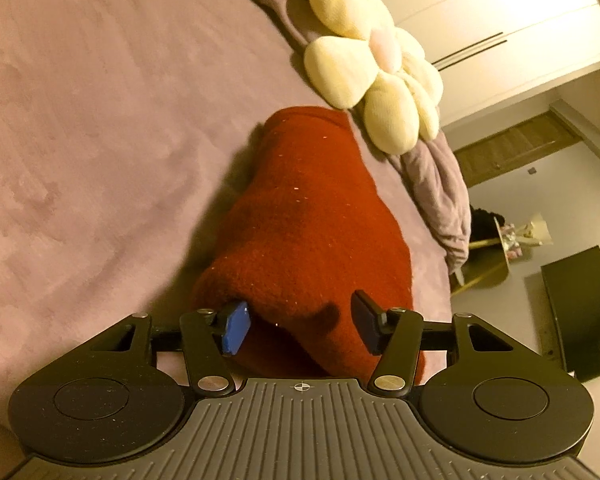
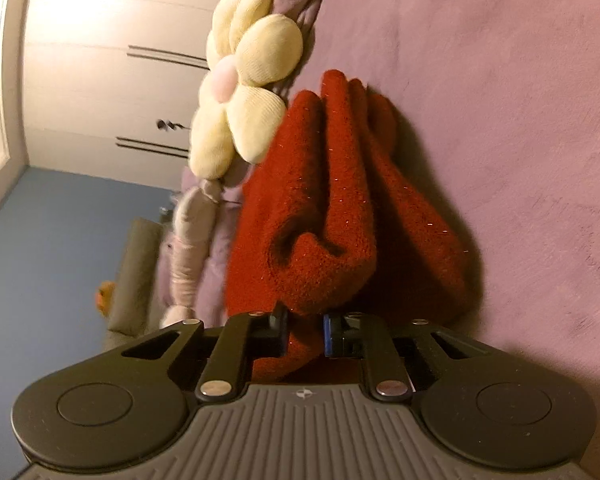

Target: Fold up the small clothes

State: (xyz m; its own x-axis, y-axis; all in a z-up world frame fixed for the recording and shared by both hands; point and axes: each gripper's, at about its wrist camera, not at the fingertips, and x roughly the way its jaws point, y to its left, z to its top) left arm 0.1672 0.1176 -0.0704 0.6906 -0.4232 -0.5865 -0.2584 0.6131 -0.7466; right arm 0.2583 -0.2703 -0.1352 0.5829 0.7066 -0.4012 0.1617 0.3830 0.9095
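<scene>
Nearest the right wrist camera, the right gripper (image 2: pixel 305 334) has its two jaws drawn close together, pinching a bunched edge of the one red knitted garment (image 2: pixel 340 216); the fabric fills the narrow gap between the pads. From that pinch the garment rises in three or four soft ridges and spreads back onto the mauve bedspread (image 2: pixel 500 100).

Nearest the left wrist camera, the left gripper (image 1: pixel 300 328) stands with its two jaws spread, the red knitted garment (image 1: pixel 312 208) lying between and beneath them. The blue pad (image 1: pixel 234 328) on one side touches the cloth's edge; the other pad (image 1: pixel 366 326) seems to stand clear of it (shadow makes this hard to judge), so there is no firm grip here. The garment lies as a long rounded bundle running away from the camera across the mauve bedspread (image 1: pixel 100 140).

Just beyond the garment's far end sits one cream flower-shaped plush cushion (image 1: pixel 364 64) with a pale pink centre, leaning against a rumpled lilac quilt (image 1: pixel 440 184) along the bed's edge. The right view shows the same cushion (image 2: pixel 240 92) touching the garment's far corner, and one pale plush toy (image 2: pixel 188 248) lower down.

Farthest off stands a white wardrobe (image 2: pixel 100 92) with two pairs of dark bar handles.
</scene>
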